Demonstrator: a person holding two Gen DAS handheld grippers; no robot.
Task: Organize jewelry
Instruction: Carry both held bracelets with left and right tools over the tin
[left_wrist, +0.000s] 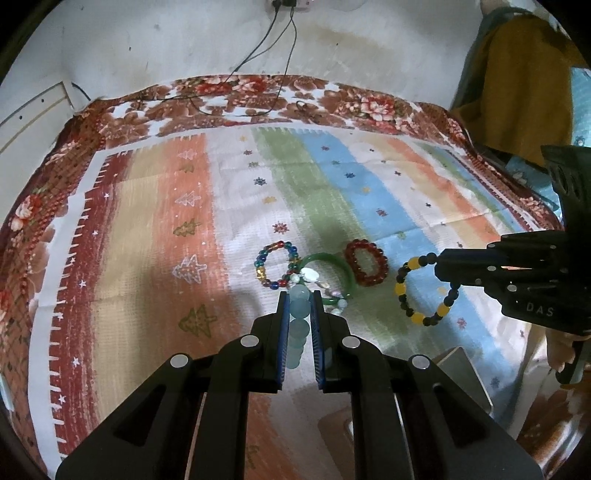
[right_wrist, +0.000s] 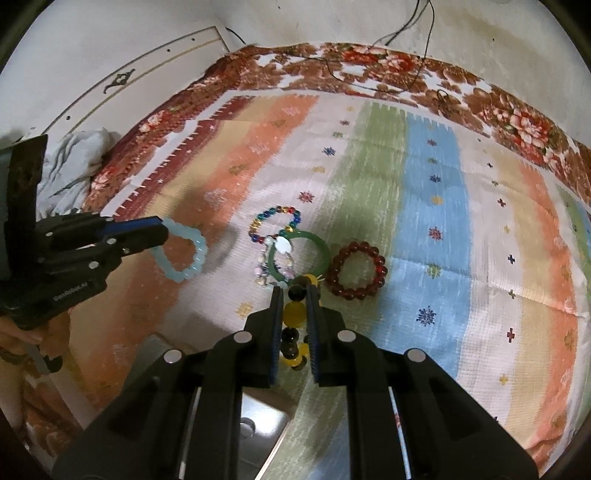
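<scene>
Six pieces of jewelry in all, by my count. Two are held above the striped cloth (left_wrist: 155, 206): the left gripper (left_wrist: 300, 310) is clamped on a pale blue bead bracelet (right_wrist: 183, 251), and the right gripper (right_wrist: 295, 295) is clamped on a black-and-yellow bead bracelet (left_wrist: 424, 288). Four lie on the cloth: one multicolored bead bracelet (left_wrist: 275, 264), one green bangle (right_wrist: 299, 254) with one pale charm bracelet (right_wrist: 275, 264) draped across it, and one dark red bead bracelet (right_wrist: 358, 267) just beside them.
</scene>
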